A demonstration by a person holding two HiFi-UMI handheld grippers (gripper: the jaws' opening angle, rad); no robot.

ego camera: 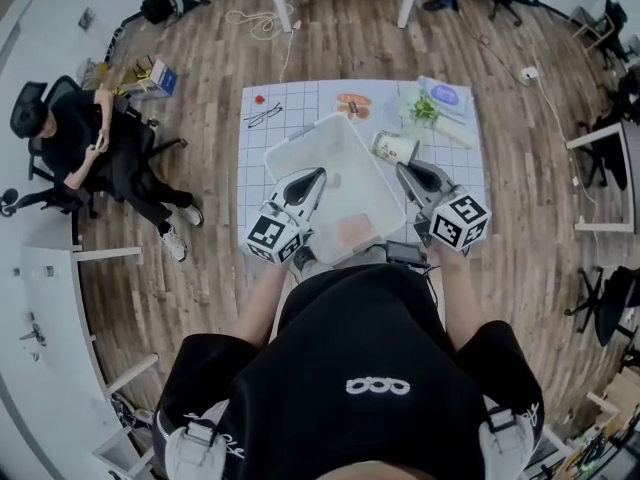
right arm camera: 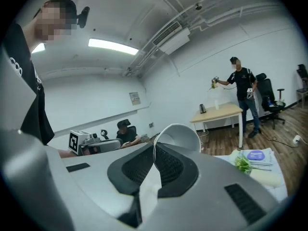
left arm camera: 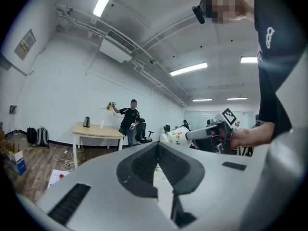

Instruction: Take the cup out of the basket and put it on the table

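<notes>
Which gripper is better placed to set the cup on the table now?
Right. The right gripper pinches the cup by its rim, beside the basket over the table; the left gripper is shut, empty, above the basket.

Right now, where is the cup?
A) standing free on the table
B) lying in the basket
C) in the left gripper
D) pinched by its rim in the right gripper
D: the right gripper is shut on the rim of the cup, and the head view shows the cup outside the basket.
</notes>
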